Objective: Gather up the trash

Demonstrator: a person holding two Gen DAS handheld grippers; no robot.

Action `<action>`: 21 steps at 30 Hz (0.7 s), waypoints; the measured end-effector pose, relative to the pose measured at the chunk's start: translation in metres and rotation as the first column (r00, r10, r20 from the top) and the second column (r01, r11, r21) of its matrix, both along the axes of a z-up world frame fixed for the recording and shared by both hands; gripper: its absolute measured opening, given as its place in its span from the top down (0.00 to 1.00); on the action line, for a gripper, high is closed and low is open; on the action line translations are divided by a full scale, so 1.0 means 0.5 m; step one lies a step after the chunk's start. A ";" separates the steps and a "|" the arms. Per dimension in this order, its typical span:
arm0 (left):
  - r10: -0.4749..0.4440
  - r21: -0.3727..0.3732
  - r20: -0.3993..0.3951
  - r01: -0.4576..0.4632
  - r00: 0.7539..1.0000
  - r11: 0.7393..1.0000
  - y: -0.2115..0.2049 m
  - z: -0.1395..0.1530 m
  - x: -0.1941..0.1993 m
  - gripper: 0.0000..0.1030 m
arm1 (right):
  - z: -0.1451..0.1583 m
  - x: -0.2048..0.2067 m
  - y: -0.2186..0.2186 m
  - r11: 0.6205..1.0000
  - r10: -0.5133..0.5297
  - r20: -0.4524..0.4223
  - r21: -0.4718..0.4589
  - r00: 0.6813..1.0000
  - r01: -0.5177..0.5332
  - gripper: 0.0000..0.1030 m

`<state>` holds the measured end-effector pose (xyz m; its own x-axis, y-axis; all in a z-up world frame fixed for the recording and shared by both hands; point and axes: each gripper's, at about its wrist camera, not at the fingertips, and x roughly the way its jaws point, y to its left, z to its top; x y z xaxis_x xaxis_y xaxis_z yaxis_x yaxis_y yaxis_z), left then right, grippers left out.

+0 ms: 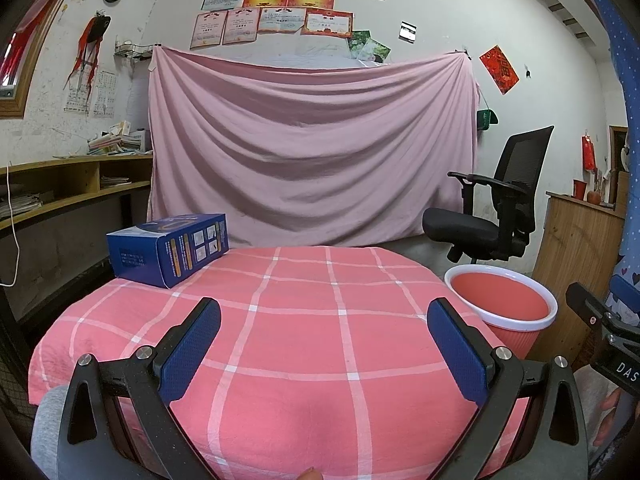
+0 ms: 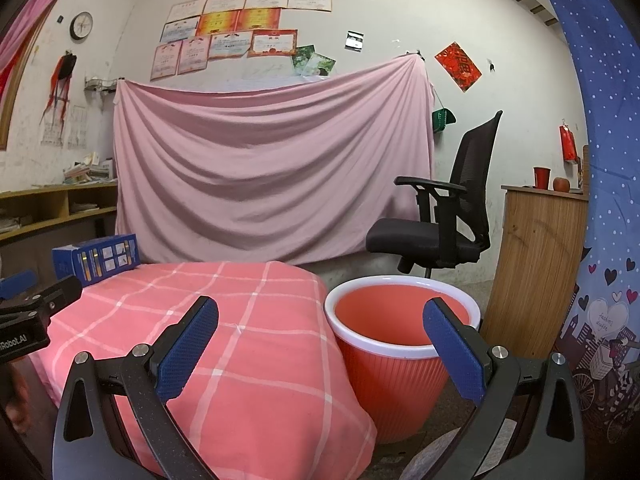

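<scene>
Little of the task appeared done. The only candidate for trash in sight, a blue cardboard box (image 1: pixel 170 250), lay on its side at the far left corner of the tabletop (image 1: pixel 304 320), well apart from both tools. The red bin (image 2: pixel 400 344) stood on the floor just beside the tabletop's right edge, and what showed of its inside looked empty, though its bottom was hidden. So the picking up and dropping in were judged to remain.

The left hand-held gripper (image 1: pixel 324 348) hovered over the near part of the tabletop with its jaws spread wide and nothing between them. The right hand-held gripper (image 2: pixel 320 348) was likewise spread and empty, aimed between the tabletop's right edge and the bin.

The box was rectangular with printed, glossy-looking faces. A soft pink checked cloth with white lines covered the tabletop. The bin was round, with ribbed plastic walls and a smooth white rim. The gripper pads (image 1: pixel 192 354) were blue and finely textured.
</scene>
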<state>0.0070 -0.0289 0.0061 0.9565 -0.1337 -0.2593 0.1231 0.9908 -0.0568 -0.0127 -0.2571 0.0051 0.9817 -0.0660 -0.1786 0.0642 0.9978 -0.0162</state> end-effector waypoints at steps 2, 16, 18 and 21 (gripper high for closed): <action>0.000 0.000 0.001 0.000 1.000 1.000 0.000 0.001 0.000 0.02 | 0.000 0.000 0.000 1.000 0.000 0.000 0.000 1.000 0.000 0.00; 0.001 0.000 0.001 -0.001 1.000 1.000 -0.003 -0.001 -0.001 0.02 | -0.005 0.002 0.002 1.000 0.002 -0.005 -0.002 1.000 -0.002 0.00; 0.000 -0.001 0.001 0.000 1.000 1.000 -0.003 -0.001 -0.001 0.02 | -0.005 0.002 0.003 1.000 0.001 -0.006 -0.002 1.000 -0.001 0.00; 0.001 -0.001 0.001 -0.001 1.000 1.000 -0.004 -0.001 -0.001 0.02 | -0.008 0.002 0.003 1.000 0.002 -0.007 -0.003 1.000 -0.002 0.00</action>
